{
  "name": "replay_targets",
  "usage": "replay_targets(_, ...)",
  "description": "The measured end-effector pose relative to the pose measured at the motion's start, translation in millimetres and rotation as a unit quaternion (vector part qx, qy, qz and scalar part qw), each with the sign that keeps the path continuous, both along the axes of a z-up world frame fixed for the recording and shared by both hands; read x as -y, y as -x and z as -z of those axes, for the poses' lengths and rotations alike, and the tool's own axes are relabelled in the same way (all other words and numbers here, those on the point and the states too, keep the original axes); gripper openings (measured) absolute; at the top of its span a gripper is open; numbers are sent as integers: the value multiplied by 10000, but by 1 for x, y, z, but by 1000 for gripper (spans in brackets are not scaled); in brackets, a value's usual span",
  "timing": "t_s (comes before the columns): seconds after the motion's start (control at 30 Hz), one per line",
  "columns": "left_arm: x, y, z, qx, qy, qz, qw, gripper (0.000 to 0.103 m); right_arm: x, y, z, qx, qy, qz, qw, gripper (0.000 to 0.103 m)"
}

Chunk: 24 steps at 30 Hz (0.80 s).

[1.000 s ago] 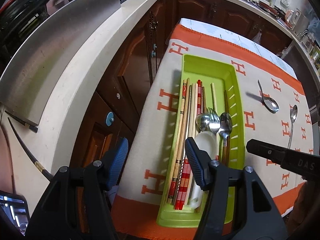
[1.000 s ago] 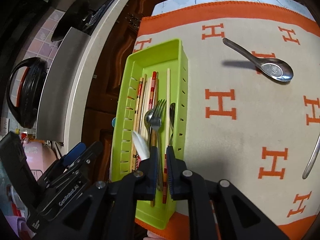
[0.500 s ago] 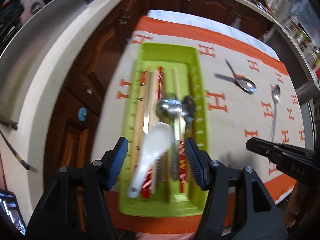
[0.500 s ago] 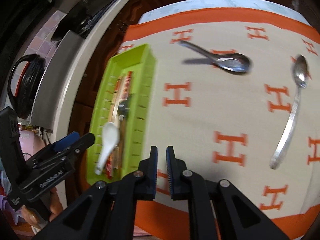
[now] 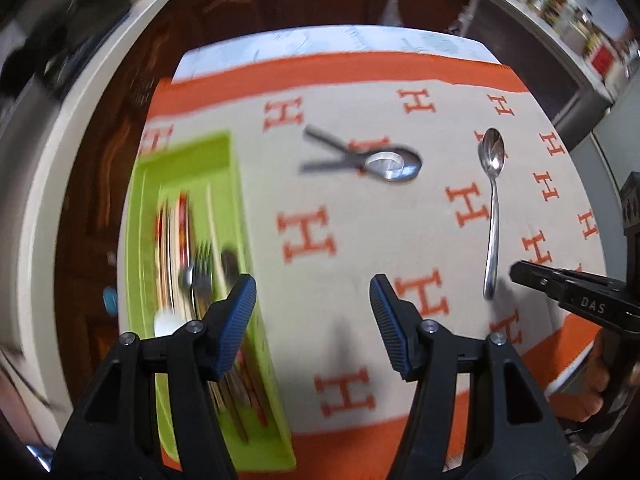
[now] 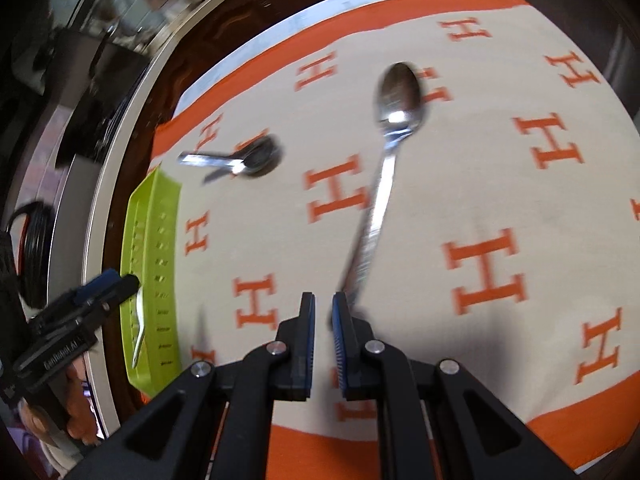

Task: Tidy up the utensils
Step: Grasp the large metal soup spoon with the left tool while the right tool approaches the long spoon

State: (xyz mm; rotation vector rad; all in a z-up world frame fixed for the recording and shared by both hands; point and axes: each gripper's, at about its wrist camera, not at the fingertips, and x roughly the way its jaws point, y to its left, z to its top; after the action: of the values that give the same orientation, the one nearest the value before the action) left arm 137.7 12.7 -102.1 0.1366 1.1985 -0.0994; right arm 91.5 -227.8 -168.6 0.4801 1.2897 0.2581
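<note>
A green utensil tray [image 5: 188, 168] at the left of the cloth holds chopsticks, a fork [image 5: 202, 268], metal spoons and a white ceramic spoon [image 5: 166, 322]. A short steel soup spoon [image 5: 394, 164] [image 6: 256, 156] lies mid-cloth. Right of it lies a long teaspoon [image 5: 494, 216] [image 6: 384, 184], bowl pointing away. My left gripper [image 5: 312, 308] hangs open over bare cloth just right of the tray. My right gripper [image 6: 323, 308] is shut with nothing between its pads, its right finger [image 6: 340, 320] beside the teaspoon's handle end.
The orange-bordered cloth with H marks [image 5: 360, 220] covers a small table. A pale countertop [image 5: 44, 168] over dark wood cabinets curves round the left and back. A hand [image 5: 596, 376] holds the right gripper at the table's right edge.
Both grippers have swung right, away from above the tray and out over the cloth. The right gripper now sits at the teaspoon's handle end. The white spoon stays in the tray.
</note>
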Motion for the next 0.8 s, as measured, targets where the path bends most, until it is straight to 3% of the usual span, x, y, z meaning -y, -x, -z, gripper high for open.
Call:
replay_targets(0.33, 54, -110, 7, 80, -496, 1101, 9926, 56, 31, -22, 10, -30, -93, 281, 9996, 10)
replay_targets(0.43, 68, -137, 25, -257, -476, 1606, 9855, 56, 34, -29, 10, -25, -100, 320, 9994, 10)
replay_targets(0.53, 74, -153, 48, -558, -708, 1896, 9777, 56, 38, -31, 11, -6, -106, 328, 9994, 10)
replay_targets(0.8, 55, -164, 92, -1165, -966, 2102, 9659, 56, 38, -37, 22, -142, -100, 275, 9995, 10)
